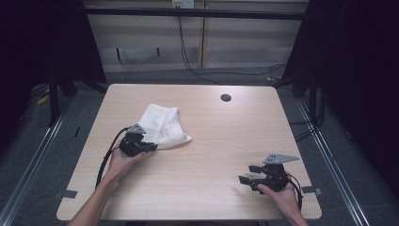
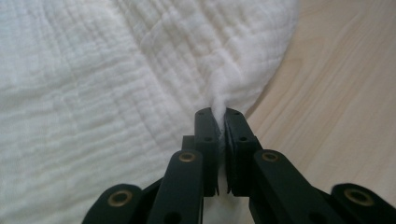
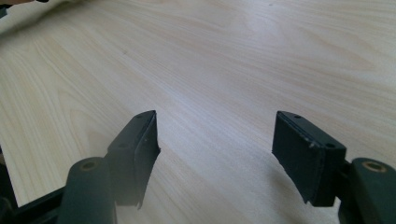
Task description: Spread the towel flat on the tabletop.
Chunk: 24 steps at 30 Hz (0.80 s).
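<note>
Grasping is the step in hand: the left tool has its two black jaws pressed together on the near edge of the white crinkled cotton cloth, and a small ridge of fabric is pinched up between the pads. The cloth lies folded and a little rumpled on the left half of the pale wooden bench, between the middle and the left edge, with the pinched point at its near corner. The right tool rests low near the right front corner of the bench, well apart from the cloth; its jaws stand wide and nothing is between them.

In my judgement the next move is to lift or pull the held edge, and probably the right tool must come across to take another edge, so that the cloth can be spread or folded evenly.

The fabric looks soft and thin, with fine wavy ribs, so it will sag and slip easily. The bench surface is smooth, with light wood grain and a round cable hole near the far edge.
</note>
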### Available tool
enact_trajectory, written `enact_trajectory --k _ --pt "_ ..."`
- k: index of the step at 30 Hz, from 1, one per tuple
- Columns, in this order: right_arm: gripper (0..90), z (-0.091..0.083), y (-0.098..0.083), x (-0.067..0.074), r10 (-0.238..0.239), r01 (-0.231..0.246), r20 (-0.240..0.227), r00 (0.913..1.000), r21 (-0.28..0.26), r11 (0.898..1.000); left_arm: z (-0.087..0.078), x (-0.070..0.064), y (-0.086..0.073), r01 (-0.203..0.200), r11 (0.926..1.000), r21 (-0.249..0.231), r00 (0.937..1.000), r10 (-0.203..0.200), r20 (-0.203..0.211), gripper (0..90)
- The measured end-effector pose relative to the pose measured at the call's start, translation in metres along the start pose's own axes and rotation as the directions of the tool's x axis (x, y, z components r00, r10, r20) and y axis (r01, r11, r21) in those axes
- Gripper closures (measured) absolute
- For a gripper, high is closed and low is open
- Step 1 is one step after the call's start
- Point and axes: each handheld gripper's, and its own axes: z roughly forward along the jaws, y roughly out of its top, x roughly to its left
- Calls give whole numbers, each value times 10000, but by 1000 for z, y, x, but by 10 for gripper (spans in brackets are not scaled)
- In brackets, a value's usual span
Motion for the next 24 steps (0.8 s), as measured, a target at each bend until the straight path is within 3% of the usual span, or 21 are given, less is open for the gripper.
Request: enact_trajectory --k 8,15,24 --pt "293 0 0 0 12 -12 19 10000 75 10000 -5 -11 7 -48 9990 -440 9978 77 666 858" --pt "293 1 0 0 44 -44 -37 10000 161 9999 -3 -24 11 -312 9991 -303 9946 340 980 859" --pt "293 1 0 0 -86 86 5 10000 166 9998 7 -47 16 -576 9983 -131 9853 590 1602 859"
